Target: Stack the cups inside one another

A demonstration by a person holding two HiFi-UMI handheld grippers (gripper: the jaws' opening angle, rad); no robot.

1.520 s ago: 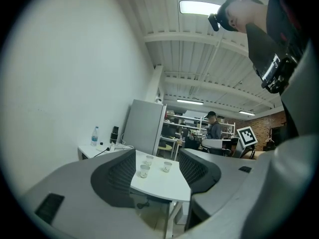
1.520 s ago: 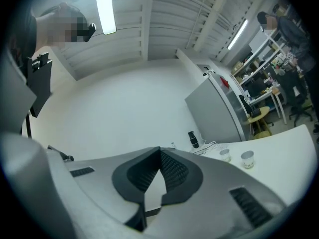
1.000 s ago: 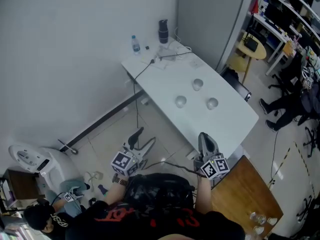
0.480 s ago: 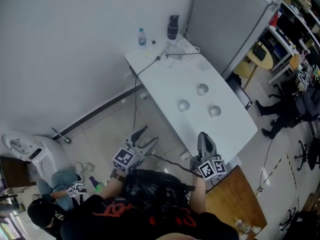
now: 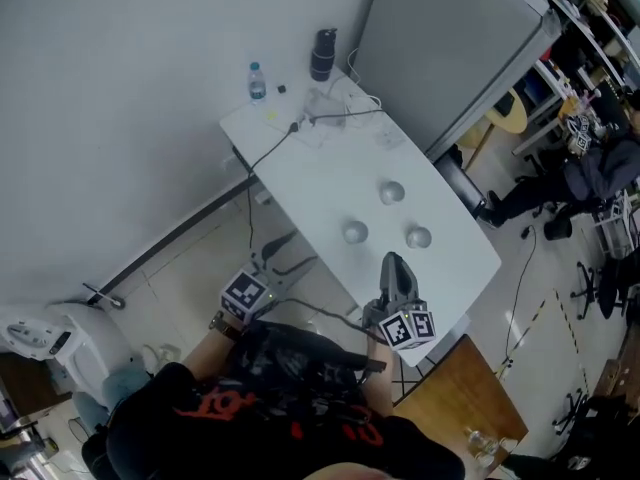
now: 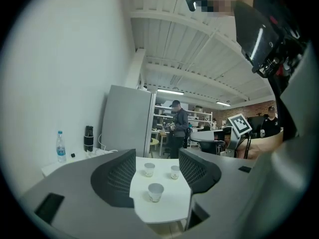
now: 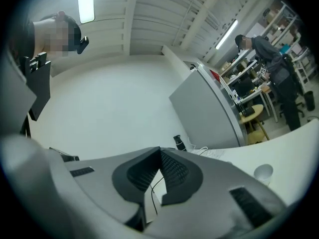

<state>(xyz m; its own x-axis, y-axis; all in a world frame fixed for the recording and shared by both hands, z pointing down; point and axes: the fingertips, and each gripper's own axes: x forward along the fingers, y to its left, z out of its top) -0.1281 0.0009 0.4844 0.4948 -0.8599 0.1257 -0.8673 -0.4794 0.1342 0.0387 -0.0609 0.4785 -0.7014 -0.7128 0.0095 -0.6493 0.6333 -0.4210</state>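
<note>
Left gripper view: 3 cups (image 6: 155, 191) stand beyond the left gripper (image 6: 157, 166), jaws open; right gripper (image 7: 160, 156) jaws closed.

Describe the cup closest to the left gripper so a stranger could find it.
Find the long white table beside the wall. Near its middle, this cup forms a triangle with two other cups. It alone sits by the wall-side edge, nearest the left gripper.

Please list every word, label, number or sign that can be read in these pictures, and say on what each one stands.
No text can be read in any view.
Water bottle label: too small to read.
Red print on the person's black shirt: blurred, unreadable.
Marker cubes: black-and-white square patterns only, no letters.
</note>
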